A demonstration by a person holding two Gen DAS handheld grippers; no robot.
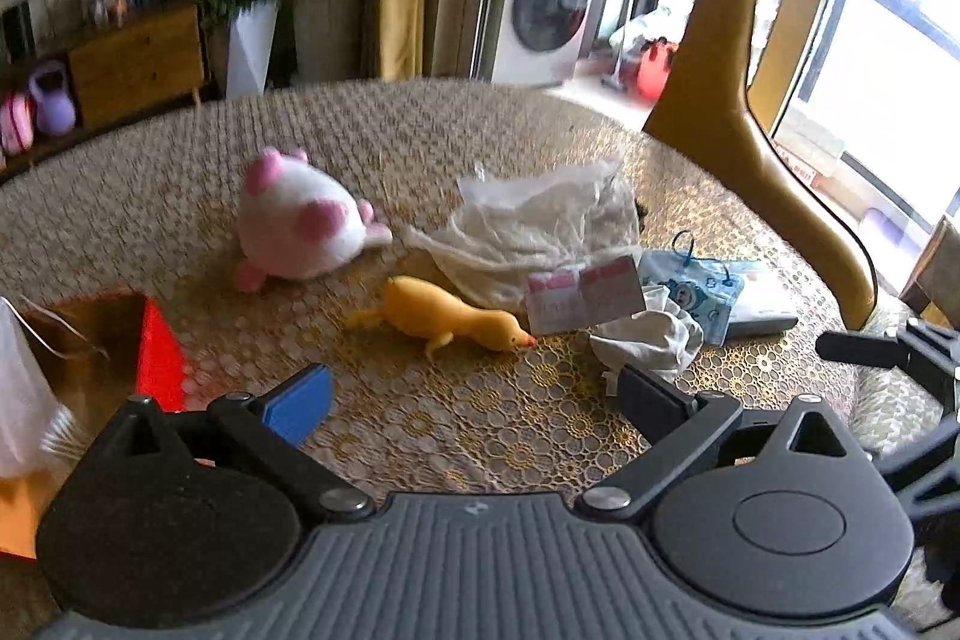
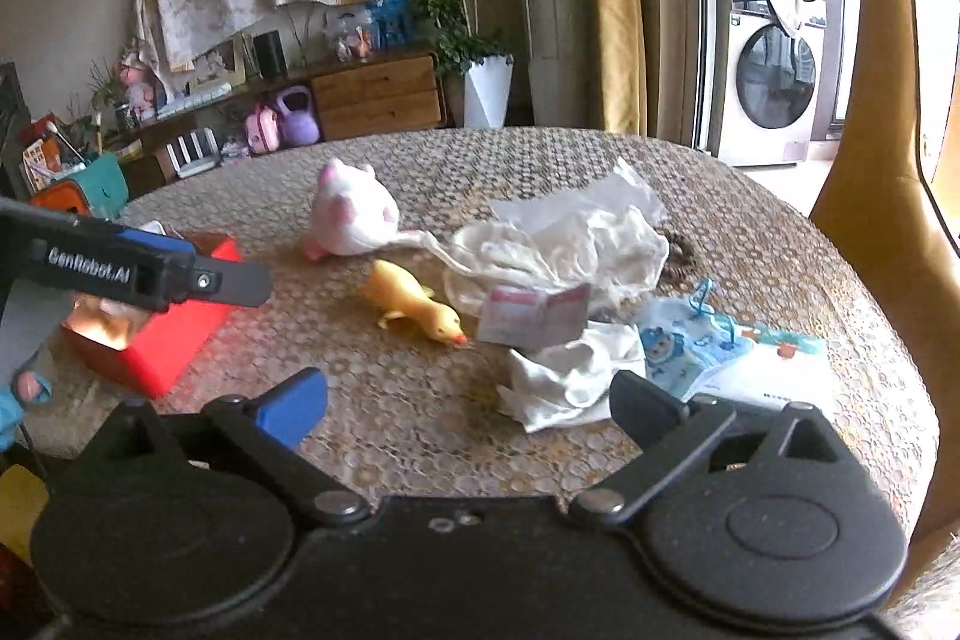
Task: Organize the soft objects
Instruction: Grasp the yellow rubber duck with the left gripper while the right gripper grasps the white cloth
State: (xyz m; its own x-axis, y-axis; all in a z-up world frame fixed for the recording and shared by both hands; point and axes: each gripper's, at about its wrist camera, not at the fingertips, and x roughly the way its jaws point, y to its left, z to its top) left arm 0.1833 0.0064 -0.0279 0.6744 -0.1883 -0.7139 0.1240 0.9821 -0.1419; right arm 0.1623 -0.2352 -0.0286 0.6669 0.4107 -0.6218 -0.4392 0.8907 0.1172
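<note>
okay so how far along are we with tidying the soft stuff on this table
Done: nothing looks put away yet. The pink and white plush, yellow rubber duck and crumpled white cloth all lie loose on the table.

In hand: nothing. The left gripper and right gripper are both open and empty, above the table's near edge.

Left: every soft item still needs moving, perhaps into the red box.
</note>
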